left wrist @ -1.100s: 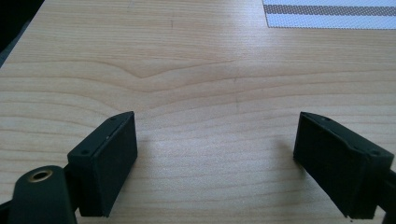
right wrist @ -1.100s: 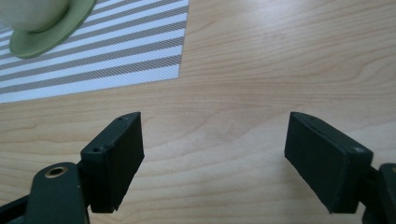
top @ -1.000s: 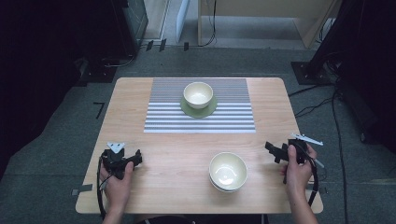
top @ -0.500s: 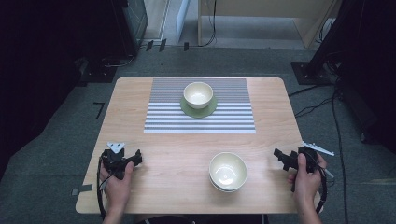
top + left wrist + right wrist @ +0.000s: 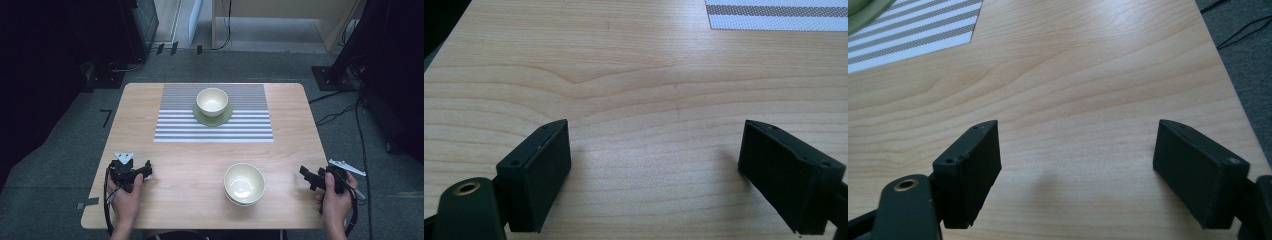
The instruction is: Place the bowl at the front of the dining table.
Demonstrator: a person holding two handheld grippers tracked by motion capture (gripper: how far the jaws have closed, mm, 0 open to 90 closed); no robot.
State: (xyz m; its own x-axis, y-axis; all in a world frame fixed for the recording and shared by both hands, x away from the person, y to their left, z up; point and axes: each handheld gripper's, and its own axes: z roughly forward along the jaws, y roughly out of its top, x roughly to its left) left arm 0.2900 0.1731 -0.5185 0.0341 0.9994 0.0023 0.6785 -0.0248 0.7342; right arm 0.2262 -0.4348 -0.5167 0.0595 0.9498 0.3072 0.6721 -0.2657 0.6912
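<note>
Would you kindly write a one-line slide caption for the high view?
Two open grippers, left and right, rest near a stack of bowls; another bowl sits on a striped mat.

Striped mat (image 5: 215, 127) on wooden table (image 5: 190, 160); grey carpet (image 5: 50, 165) around
</note>
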